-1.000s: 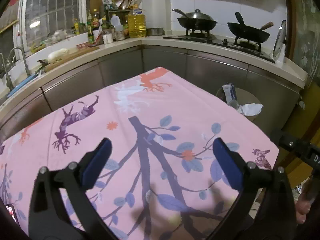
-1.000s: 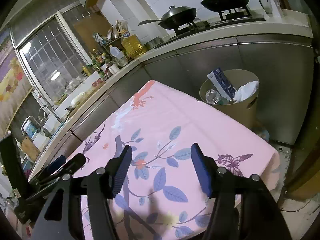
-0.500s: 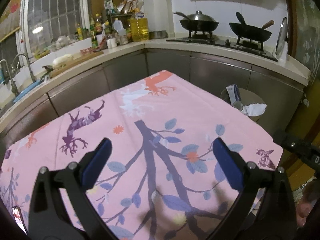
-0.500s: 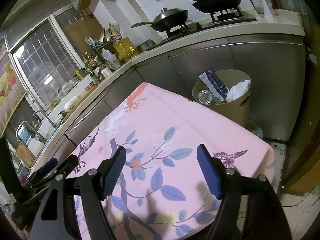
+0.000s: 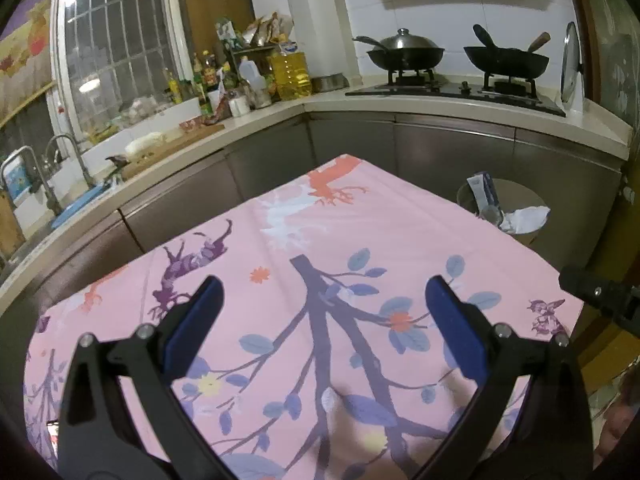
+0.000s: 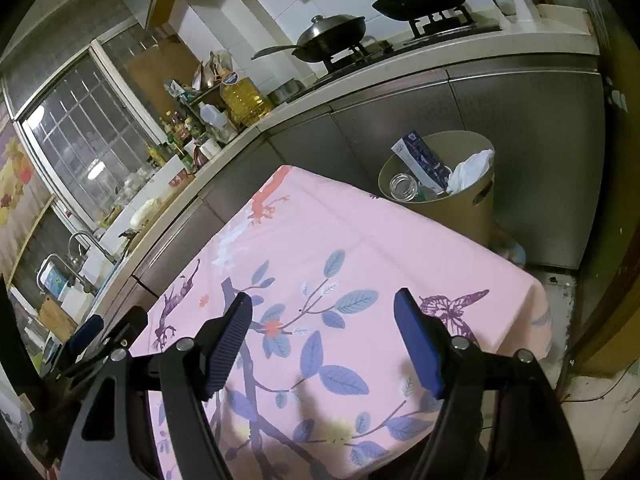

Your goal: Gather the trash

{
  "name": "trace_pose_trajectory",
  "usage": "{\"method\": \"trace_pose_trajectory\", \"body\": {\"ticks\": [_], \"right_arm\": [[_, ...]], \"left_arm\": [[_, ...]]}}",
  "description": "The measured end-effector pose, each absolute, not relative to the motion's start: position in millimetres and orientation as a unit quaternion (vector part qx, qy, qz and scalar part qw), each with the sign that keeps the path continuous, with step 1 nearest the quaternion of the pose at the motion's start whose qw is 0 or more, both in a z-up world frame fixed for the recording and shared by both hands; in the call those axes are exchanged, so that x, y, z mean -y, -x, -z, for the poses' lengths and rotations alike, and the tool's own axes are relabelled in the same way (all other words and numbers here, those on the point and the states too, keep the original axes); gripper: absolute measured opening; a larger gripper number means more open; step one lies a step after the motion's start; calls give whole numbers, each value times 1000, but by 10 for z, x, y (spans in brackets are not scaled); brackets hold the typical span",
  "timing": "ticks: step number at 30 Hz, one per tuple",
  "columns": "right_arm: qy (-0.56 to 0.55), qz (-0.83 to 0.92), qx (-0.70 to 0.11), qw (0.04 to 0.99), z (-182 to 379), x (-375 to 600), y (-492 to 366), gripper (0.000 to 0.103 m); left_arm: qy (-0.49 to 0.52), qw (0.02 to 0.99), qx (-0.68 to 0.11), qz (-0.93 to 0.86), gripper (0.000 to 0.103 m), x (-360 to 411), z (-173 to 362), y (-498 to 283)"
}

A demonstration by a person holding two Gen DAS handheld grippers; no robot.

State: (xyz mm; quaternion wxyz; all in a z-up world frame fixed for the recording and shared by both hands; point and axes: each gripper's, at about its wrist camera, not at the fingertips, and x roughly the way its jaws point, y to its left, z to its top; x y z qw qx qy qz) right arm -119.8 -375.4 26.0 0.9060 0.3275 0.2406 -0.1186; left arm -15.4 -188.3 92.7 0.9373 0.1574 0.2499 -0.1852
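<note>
We hold both the left tool (image 5: pixel 322 300) and right tool (image 6: pixel 322 322) spread and empty above the pink floral tabletop (image 6: pixel 360 256), the trash already in the round beige bin (image 6: pixel 478 204) beside it, so collecting looks finished.

Left claw (image 5: pixel 322 300), right claw (image 6: pixel 323 318) — black frames, silver screws, blue ribbed pads (image 6: pixel 228 344)

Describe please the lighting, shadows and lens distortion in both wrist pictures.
Left wrist view: dim warm indoor light; the straight beige countertop edge bows from fisheye; soft finger shadows fall on the pink leaf-printed tablecloth. Right wrist view: black vignette in the corners; the barred window glares slightly; the round beige trash bin stays sharp.
</note>
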Motion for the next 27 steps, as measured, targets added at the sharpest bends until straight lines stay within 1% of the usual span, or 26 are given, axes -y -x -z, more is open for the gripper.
{"method": "trace_pose_trajectory", "body": {"ticks": [27], "right_arm": [[-335, 113, -241, 904, -250, 3762, 1207, 71]], "left_arm": [[-158, 930, -271, 193, 97, 1857, -946, 111]]}}
